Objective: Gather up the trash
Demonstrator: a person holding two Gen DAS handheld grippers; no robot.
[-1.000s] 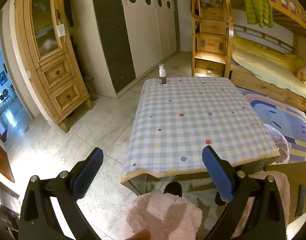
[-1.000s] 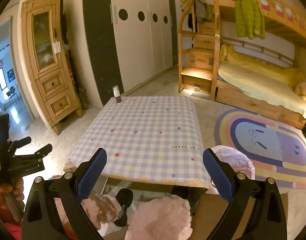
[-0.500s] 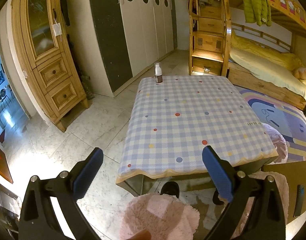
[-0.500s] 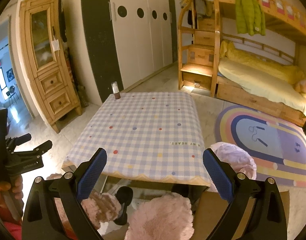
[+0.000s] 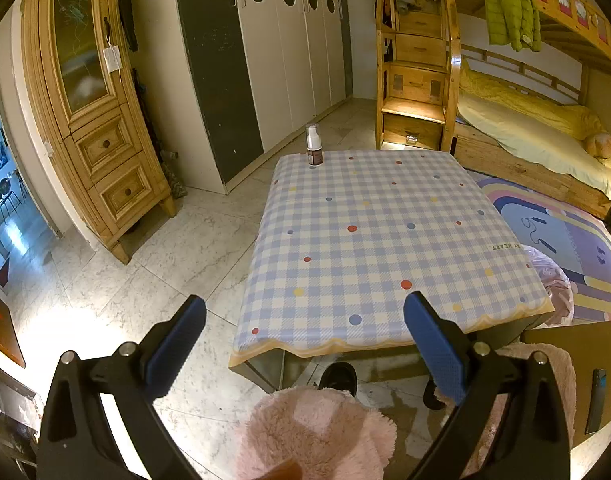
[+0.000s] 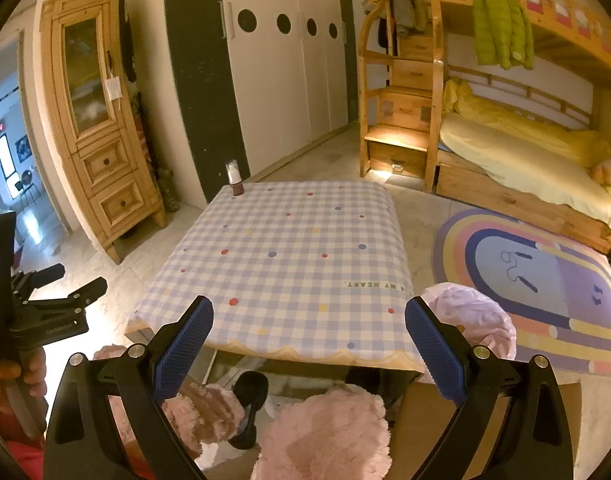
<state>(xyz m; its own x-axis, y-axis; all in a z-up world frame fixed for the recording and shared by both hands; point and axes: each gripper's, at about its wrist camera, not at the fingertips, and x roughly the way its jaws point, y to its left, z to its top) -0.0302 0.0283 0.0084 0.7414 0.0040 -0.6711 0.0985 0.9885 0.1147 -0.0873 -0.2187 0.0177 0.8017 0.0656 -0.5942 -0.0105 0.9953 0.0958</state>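
A small brown bottle with a white pump cap (image 5: 314,150) stands upright at the far left corner of a low table with a blue checked cloth (image 5: 385,240); it also shows in the right wrist view (image 6: 235,179). My left gripper (image 5: 305,344) is open and empty, held above the floor at the table's near edge. My right gripper (image 6: 307,344) is open and empty, also at the near edge. The left gripper (image 6: 53,300) shows from the side in the right wrist view. A bin lined with a pink bag (image 6: 471,316) stands by the table's right near corner.
A wooden cabinet (image 5: 93,120) stands at the left, white wardrobes (image 5: 297,40) at the back, a bunk bed (image 5: 525,120) at the right. A coloured rug (image 6: 545,280) lies right of the table. Pink fluffy slippers (image 5: 317,432) and a cardboard box (image 5: 577,360) are below me.
Both grippers have risen and drawn back a little, so the table sits lower and further in view. Both stay open.
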